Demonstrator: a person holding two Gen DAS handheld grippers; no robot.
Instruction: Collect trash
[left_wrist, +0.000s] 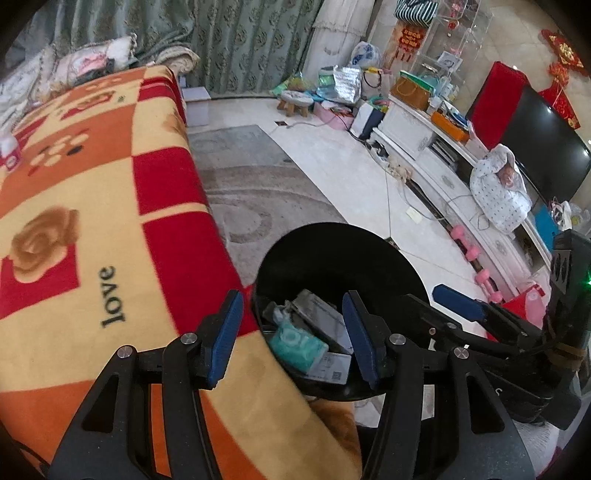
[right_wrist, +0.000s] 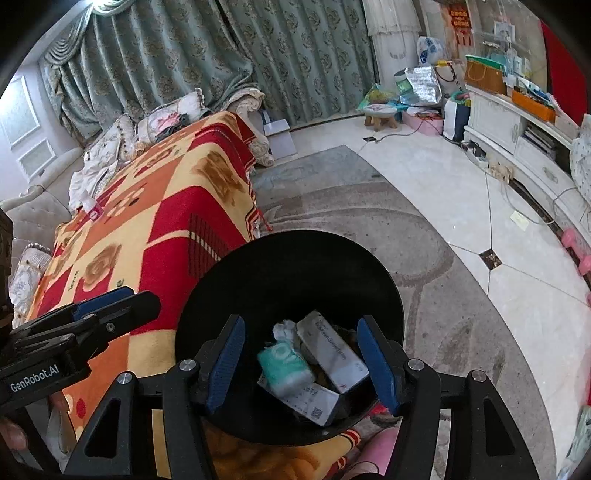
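Observation:
A black round bin (left_wrist: 332, 251) (right_wrist: 295, 266) stands on the floor beside the blanket-covered table. Inside lie a teal tissue pack (left_wrist: 297, 345) (right_wrist: 284, 363), a grey-white box (right_wrist: 332, 350) (left_wrist: 325, 319), a flat white box with a QR code (right_wrist: 314, 402) (left_wrist: 332, 369) and a crumpled tissue (right_wrist: 286, 328). My left gripper (left_wrist: 295, 339) is open and empty above the bin's near rim. My right gripper (right_wrist: 303, 363) is open and empty directly over the bin. Each gripper shows in the other's view, the right one (left_wrist: 458, 304) and the left one (right_wrist: 103, 299).
The table carries an orange, red and yellow blanket (left_wrist: 92, 221) (right_wrist: 155, 221) with a small white bottle (left_wrist: 9, 155) (right_wrist: 92, 210) at its far end. A grey rug (right_wrist: 369, 229) covers the floor. A white TV cabinet (left_wrist: 443, 162), pink dumbbells (left_wrist: 476, 266) and bags (left_wrist: 340, 81) line the right wall.

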